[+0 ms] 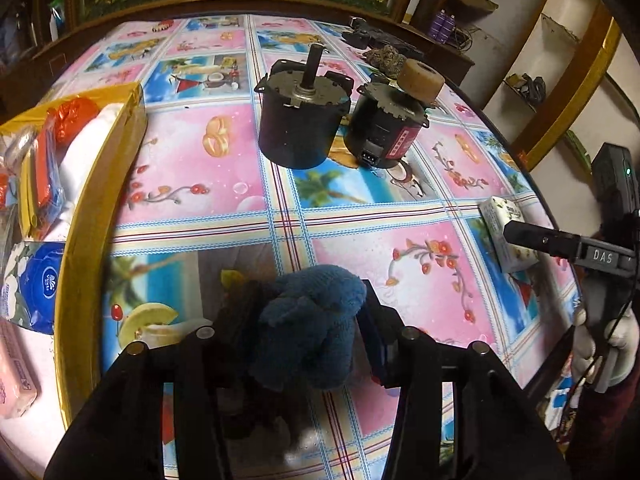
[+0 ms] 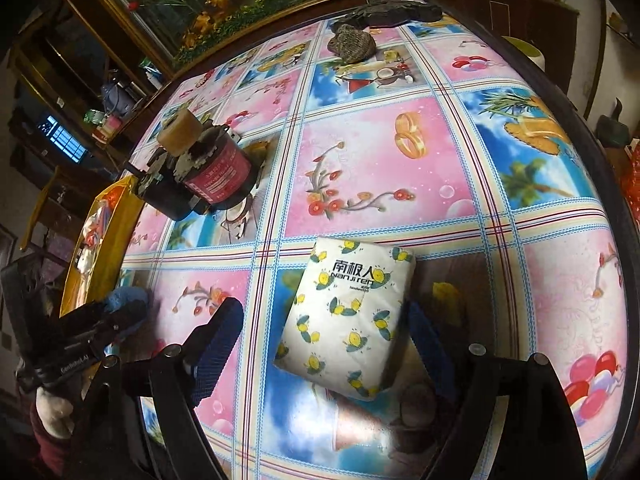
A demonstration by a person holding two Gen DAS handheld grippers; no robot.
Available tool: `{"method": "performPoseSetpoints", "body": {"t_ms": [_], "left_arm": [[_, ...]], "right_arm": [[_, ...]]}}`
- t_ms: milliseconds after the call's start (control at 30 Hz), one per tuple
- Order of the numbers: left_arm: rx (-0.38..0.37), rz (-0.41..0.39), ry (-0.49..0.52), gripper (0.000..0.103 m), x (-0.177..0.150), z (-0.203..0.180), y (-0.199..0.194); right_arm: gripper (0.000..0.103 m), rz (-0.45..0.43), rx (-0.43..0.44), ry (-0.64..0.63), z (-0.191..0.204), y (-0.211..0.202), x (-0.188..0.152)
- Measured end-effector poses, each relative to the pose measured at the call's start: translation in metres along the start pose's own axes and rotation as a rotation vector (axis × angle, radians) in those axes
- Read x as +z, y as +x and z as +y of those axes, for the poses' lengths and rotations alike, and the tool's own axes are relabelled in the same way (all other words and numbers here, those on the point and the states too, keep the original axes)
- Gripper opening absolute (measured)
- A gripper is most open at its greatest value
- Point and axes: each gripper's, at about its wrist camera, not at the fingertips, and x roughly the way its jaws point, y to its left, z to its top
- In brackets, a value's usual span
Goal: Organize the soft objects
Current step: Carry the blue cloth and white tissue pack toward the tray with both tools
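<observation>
Several soft items already in yellow box [image 1: 116, 148]. Left gripper [image 1: 296, 328] jaws grasp blue towel [image 1: 312, 320]; right gripper [image 2: 320, 336] jaws released, straddling tissue pack [image 2: 344, 320] on worktop [image 2: 380, 168]

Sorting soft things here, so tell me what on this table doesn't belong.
Two hard black motors stand mid-table among the soft goods, one topped with a tan ring. Neither is soft like the blue cloth or tissue pack. Nothing looks spilled.

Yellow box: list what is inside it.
The yellow box holds a blue tissue pack, an orange bag, a pink pack and white padding; anything beneath is covered.
</observation>
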Motion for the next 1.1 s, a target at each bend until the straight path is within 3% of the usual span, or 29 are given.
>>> {"method": "performPoseSetpoints", "body": {"t_ms": [100, 167, 200, 367, 600, 867, 1100], "left_arm": [[0.038, 0.000, 0.018, 0.033, -0.004, -0.001, -0.003], [0.000, 0.007, -0.012, 0.032, -0.007, 0.004, -0.008], [-0.022, 0.005, -0.025, 0.032, -0.009, 0.006, -0.012], [-0.112, -0.053, -0.079, 0.032, -0.020, 0.018, -0.047], [-0.148, -0.145, -0.192, 0.032, -0.041, 0.065, -0.101], [-0.025, -0.250, -0.324, 0.032, -0.066, 0.136, -0.149], [0.057, -0.253, -0.398, 0.033, -0.079, 0.174, -0.152]], "right_arm": [[0.080, -0.010, -0.035, -0.019, 0.006, 0.004, 0.001], [0.052, -0.009, -0.063, -0.056, 0.013, 0.005, -0.002], [0.050, -0.002, -0.050, -0.067, 0.016, 0.005, -0.003], [0.049, -0.004, -0.017, -0.077, 0.024, 0.001, -0.012], [0.050, -0.024, 0.060, -0.104, 0.050, -0.018, -0.017], [0.050, -0.019, 0.147, -0.264, 0.124, -0.029, -0.022], [0.050, 0.030, 0.244, -0.404, 0.206, -0.012, -0.026]]}}
